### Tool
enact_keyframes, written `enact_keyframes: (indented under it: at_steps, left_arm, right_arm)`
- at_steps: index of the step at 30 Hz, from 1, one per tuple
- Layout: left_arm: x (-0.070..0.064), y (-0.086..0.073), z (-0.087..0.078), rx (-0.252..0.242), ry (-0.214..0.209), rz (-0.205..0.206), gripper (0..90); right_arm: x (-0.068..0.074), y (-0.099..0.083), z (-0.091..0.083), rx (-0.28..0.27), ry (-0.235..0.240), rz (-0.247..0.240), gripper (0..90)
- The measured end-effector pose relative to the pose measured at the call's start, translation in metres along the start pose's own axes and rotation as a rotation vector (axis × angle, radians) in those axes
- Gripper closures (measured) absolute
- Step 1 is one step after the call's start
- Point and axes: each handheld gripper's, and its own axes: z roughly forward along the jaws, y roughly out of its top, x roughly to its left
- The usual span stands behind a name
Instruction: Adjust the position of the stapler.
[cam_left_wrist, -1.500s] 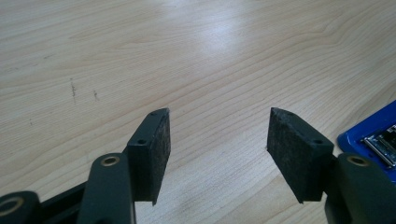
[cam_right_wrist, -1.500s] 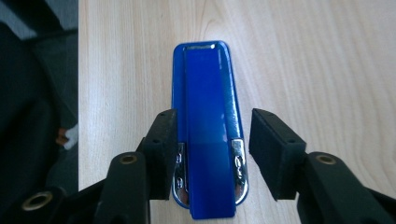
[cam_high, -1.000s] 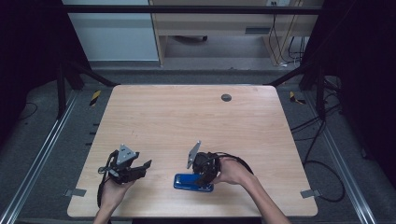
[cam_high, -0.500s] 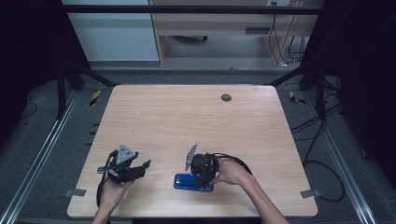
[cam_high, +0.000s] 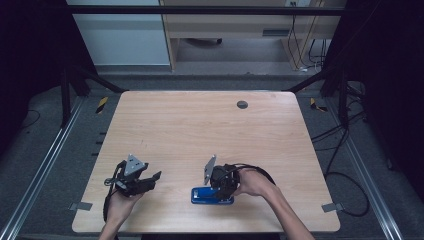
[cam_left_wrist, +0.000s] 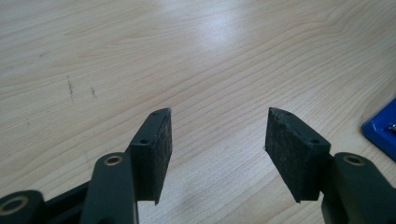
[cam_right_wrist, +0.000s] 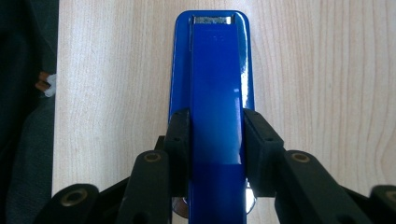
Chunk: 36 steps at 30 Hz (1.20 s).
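Note:
A blue stapler (cam_high: 205, 196) (cam_right_wrist: 212, 84) lies flat on the wooden table (cam_high: 200, 130) near its front edge. My right gripper (cam_high: 220, 187) (cam_right_wrist: 215, 149) is shut on the stapler, one jaw pressed against each long side of its upper arm. The stapler's metal mouth points away from me in the right gripper view. My left gripper (cam_high: 150, 179) (cam_left_wrist: 217, 140) is held low over the table to the left, open, with bare wood between its jaws. A blue corner of the stapler (cam_left_wrist: 383, 128) shows at the right edge of the left gripper view.
A small round dark grommet (cam_high: 242, 104) sits in the table near its far edge. Metal frame rails (cam_high: 45, 165) run along both sides of the table, and cables (cam_high: 345, 175) lie on the floor to the right. The table's front edge lies just beyond the stapler.
The right gripper has tilted slightly on the stapler. The left gripper has stayed in place.

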Motion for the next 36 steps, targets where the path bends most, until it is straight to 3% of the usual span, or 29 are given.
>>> enact_keyframes:
  at_steps: [8, 11, 12, 16, 18, 19, 20, 23, 26, 29, 32, 36]
  left_arm:
    - [-0.001, 0.000, 0.000, 0.000, -0.001, 0.003, 40.9]
    - [0.000, 0.000, 0.000, -0.001, -0.004, 0.003, 40.9]
    - [0.000, 0.000, -0.001, -0.002, -0.004, 0.002, 40.8]
    - [0.000, 0.002, -0.003, -0.018, -0.021, -0.010, 40.8]
    - [-0.002, 0.005, -0.005, -0.025, -0.031, -0.003, 40.8]
    - [-0.004, 0.007, -0.006, -0.029, -0.037, 0.005, 40.9]
    - [-0.005, 0.009, -0.007, -0.031, -0.047, 0.017, 40.9]
    - [-0.012, 0.017, -0.010, -0.042, -0.082, 0.059, 40.8]
    - [-0.019, 0.027, -0.013, -0.057, -0.124, 0.111, 41.5]
    - [-0.027, 0.038, -0.013, -0.051, -0.157, 0.165, 41.9]
    - [-0.040, 0.050, -0.011, -0.032, -0.197, 0.225, 42.3]
    - [-0.057, 0.067, -0.005, -0.012, -0.257, 0.294, 42.5]
  right_arm:
    - [0.000, -0.005, 0.000, -0.023, 0.005, 0.004, 65.8]
    - [0.001, -0.005, 0.000, -0.031, 0.000, 0.040, 62.7]
    - [0.002, -0.007, -0.001, -0.057, -0.002, 0.053, 57.0]
    - [0.008, -0.014, -0.012, -0.174, -0.051, 0.086, 56.8]
    - [0.012, -0.020, -0.019, -0.258, -0.088, 0.119, 56.8]
    - [0.018, -0.028, -0.027, -0.345, -0.129, 0.172, 57.7]
    - [0.018, -0.028, -0.027, -0.345, -0.129, 0.172, 57.7]
    - [0.026, -0.046, -0.039, -0.488, -0.186, 0.247, 63.4]
    - [0.036, -0.067, -0.047, -0.591, -0.220, 0.319, 73.1]
    - [0.047, -0.083, -0.049, -0.630, -0.264, 0.360, 80.1]
    - [0.055, -0.098, -0.048, -0.681, -0.277, 0.423, 86.6]
    - [0.062, -0.112, -0.041, -0.718, -0.298, 0.459, 90.0]
